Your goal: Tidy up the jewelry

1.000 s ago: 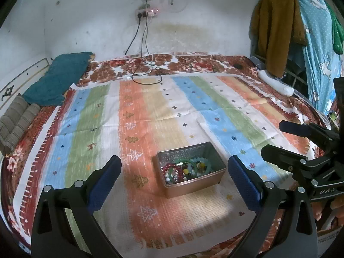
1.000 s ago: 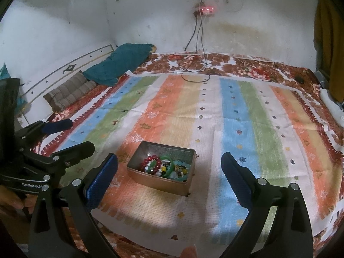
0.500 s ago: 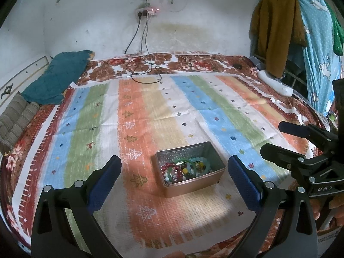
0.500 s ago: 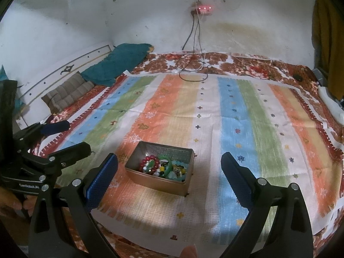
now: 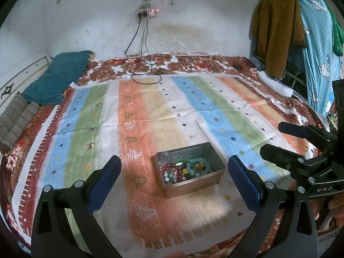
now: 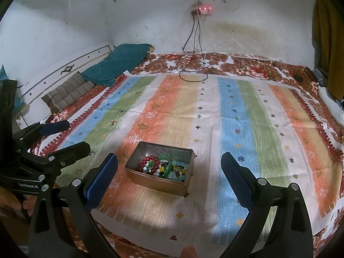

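Observation:
A small metal box (image 5: 206, 185) (image 6: 159, 182) sits on the striped cloth (image 5: 150, 111) near its front edge. It holds several bead bracelets (image 5: 185, 171) (image 6: 163, 167), red, green, pale blue and yellow. My left gripper (image 5: 174, 172) is open and empty, held above the cloth with the box between its blue fingers. My right gripper (image 6: 169, 167) is open and empty, also framing the box. The right gripper shows at the right in the left wrist view (image 5: 281, 139); the left gripper shows at the left in the right wrist view (image 6: 64, 137).
The cloth lies on a floral bedspread (image 5: 193, 64). A teal pillow (image 5: 58, 77) and a striped cushion (image 5: 17, 118) lie at the left. Black cables (image 5: 142, 73) hang from a wall socket onto the bed. Clothes (image 5: 279, 32) hang at the right.
Both views have shifted slightly; the box sits a little lower and closer between the fingers. Both grippers remain open and empty.

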